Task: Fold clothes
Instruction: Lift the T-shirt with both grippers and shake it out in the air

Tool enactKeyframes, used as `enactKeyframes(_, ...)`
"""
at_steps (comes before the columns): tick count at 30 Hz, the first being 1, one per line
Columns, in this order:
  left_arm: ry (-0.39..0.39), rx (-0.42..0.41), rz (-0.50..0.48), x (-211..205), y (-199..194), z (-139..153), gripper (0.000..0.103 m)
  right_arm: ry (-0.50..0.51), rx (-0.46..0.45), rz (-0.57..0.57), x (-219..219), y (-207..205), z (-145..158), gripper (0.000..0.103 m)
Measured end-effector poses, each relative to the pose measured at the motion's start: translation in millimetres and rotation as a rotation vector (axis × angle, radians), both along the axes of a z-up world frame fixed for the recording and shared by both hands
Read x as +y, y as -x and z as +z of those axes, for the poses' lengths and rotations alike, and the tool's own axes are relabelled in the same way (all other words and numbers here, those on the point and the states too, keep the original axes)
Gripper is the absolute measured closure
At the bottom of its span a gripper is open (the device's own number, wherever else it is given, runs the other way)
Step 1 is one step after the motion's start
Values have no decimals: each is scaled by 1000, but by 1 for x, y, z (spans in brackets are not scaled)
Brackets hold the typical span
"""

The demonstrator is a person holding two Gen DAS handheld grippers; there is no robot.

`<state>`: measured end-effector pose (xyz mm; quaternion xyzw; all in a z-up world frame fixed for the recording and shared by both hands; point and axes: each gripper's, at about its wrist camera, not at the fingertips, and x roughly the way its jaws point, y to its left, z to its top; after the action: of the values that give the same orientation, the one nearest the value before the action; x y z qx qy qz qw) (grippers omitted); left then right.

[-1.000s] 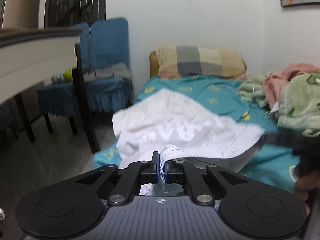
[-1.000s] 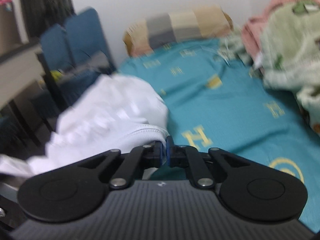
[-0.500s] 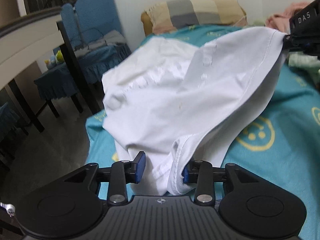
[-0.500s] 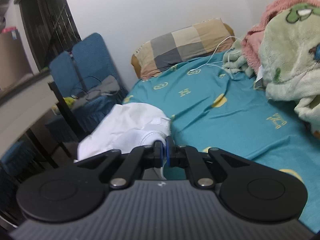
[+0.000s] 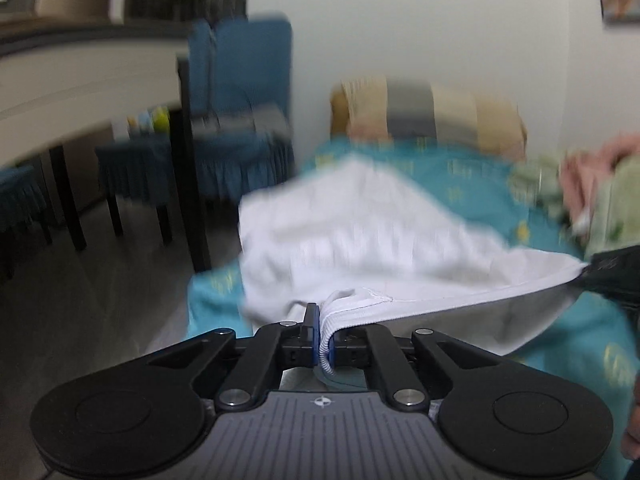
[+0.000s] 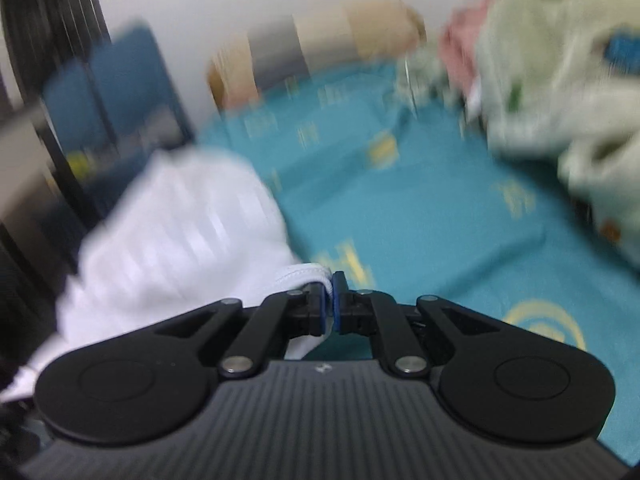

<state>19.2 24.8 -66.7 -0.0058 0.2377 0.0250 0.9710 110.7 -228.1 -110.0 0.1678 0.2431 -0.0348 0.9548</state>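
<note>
Both grippers' fingers (image 5: 308,322) clamped on white garment (image 5: 360,236) over teal bed (image 6: 420,208), blue chair (image 5: 244,92) beside.

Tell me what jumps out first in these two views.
The white garment dominates, stretched over the near left part of the teal bedsheet, its ribbed edge pinched in the left gripper and another edge in the right gripper. A heap of green and pink blankets fills the bed's right side.

Bare teal bedsheet (image 6: 420,200) lies open ahead; heaped blankets (image 6: 560,92) block the right.
</note>
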Motion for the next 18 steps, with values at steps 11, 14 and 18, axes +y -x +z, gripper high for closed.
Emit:
enactKeyframes(11,151,-492,16,33,77,264,100,-74,-545,4,14,97,222,97)
enactKeyframes(14,122,-585,-16,34,115,346,100,-58,-668,22,11,140,293,97)
enactKeyframes(18,127,-665,-55,33,172,437,99,-92,-749,73,-2,199,378,97)
